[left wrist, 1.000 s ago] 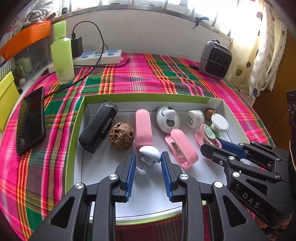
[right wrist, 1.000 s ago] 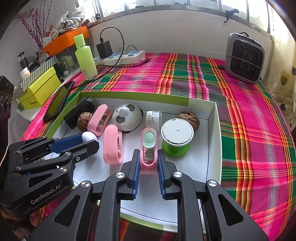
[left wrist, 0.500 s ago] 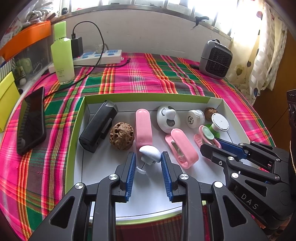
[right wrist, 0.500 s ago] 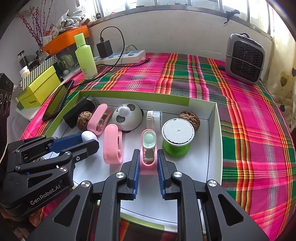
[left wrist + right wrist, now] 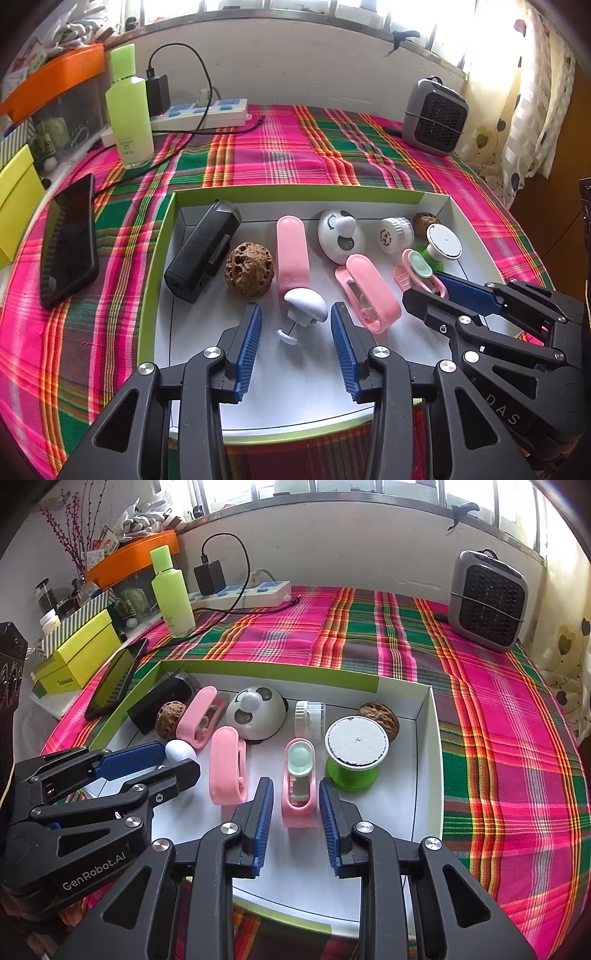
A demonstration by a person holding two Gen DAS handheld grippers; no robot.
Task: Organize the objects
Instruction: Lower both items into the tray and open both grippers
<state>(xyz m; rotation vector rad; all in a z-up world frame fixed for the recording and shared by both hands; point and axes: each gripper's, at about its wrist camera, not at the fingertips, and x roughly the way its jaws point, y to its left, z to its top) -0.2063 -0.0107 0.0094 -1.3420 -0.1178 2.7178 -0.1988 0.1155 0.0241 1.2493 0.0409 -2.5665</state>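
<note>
hovering over the near end of the green-edged tray [image 5: 162, 236], the left gripper [image 5: 295, 332] had its jaws wide apart around a white mushroom-shaped piece [image 5: 306, 306], touching neither side. the right gripper [image 5: 295, 812] stood open too, straddling a pink clip with a mint pad [image 5: 300, 786] beside the green spool [image 5: 355, 760], gripping nothing

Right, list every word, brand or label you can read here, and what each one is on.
"GenRobot.AI": on the left gripper body, right wrist view.
"DAS": on the right gripper body, left wrist view.
Yellow box: dark print, blurred.
Green bottle: label too small.
White cap: round logo, unreadable.
</note>
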